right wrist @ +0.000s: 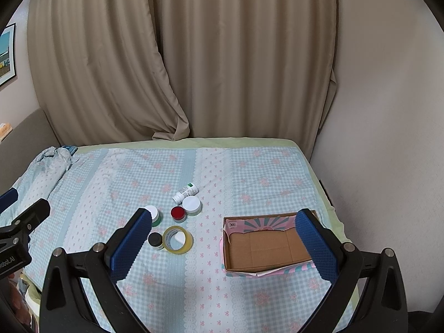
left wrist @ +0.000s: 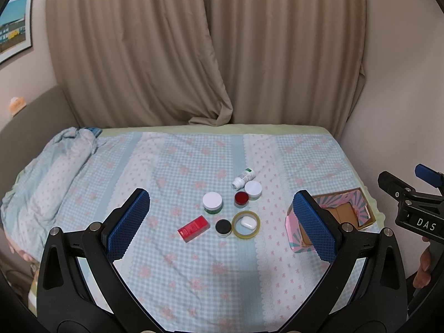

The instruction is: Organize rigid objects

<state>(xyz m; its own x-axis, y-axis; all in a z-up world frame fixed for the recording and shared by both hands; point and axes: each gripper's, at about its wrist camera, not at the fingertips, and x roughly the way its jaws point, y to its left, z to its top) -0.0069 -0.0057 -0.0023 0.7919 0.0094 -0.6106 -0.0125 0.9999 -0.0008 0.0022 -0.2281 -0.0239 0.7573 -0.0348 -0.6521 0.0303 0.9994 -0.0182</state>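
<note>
- My left gripper fills the bottom of the left wrist view, its 2 blue-padded fingers spread wide and holding nothing.
- My right gripper sits the same way at the bottom of the right wrist view, jaws wide apart and empty, hanging over the checked bedspread.
- Between the left fingers, low center of the left view, a red box lies flat, with a black-lidded jar just right of it.
- Touching that jar on its right is a roll of clear tape, lying flat with a small white case inside its ring.
- Farther up the frame stands a white-lidded green jar, apart from the others.
- Right of it, a red-lidded jar touches a white jar, and a white bottle lies on its side just behind them.
- In the right view the open cardboard box sits at center right, between my right fingers, pink-and-teal patterned outside, brown inside, with nothing in it.
- The box stands well apart from the cluster, near the right edge of the bed.
- At the left edge of both views the bedding is bunched into a heap.
- Beige curtains fill the upper frame, and a framed picture hangs at the upper left.
</note>
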